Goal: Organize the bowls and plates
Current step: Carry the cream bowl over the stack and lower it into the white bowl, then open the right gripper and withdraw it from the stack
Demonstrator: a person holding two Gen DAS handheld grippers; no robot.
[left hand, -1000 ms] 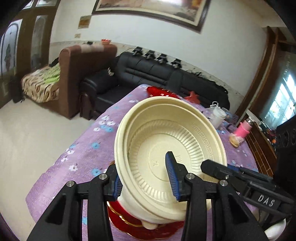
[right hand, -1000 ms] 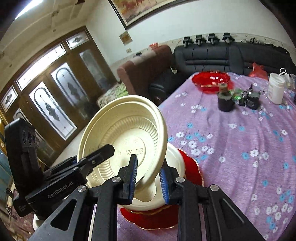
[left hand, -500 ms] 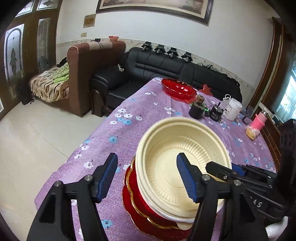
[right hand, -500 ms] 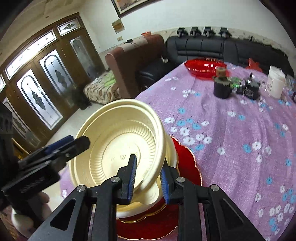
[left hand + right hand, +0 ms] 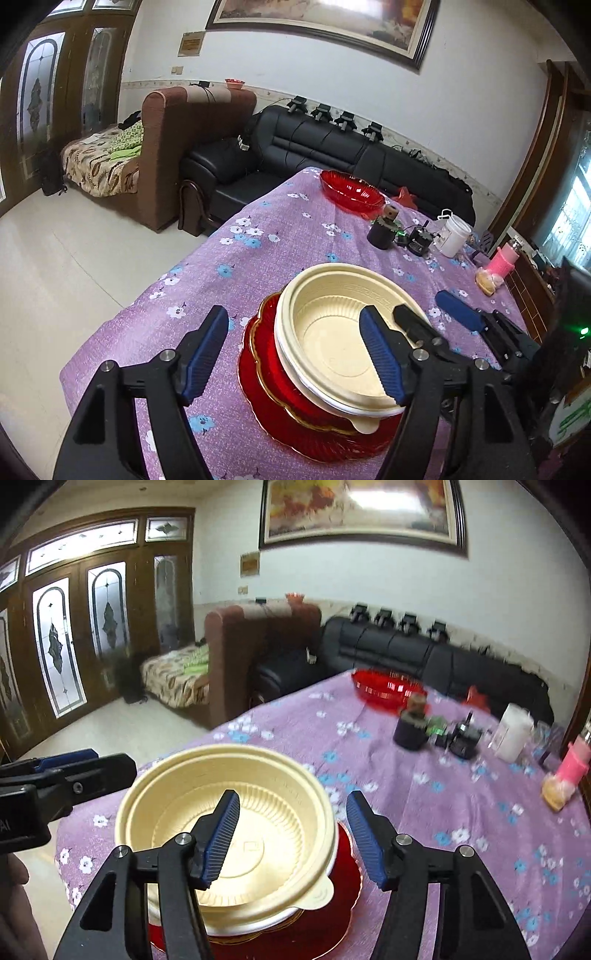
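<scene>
Released since a second ago, cream bowl [image 5: 334, 343] now upright — mouth up — on red plates [image 5: 266, 373], both grippers' jaws parted, empty

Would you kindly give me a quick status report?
Left gripper open, right gripper open. Cream bowl nested on stack atop red plate. Nothing blocking.

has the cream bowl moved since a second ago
Yes. The cream bowl came down from tilted in the tongs to sit level on the red plates.

Black left claw [image 5: 291, 354], right claw [image 5: 291, 840]: ribbed blue pads, silver screws.
</scene>
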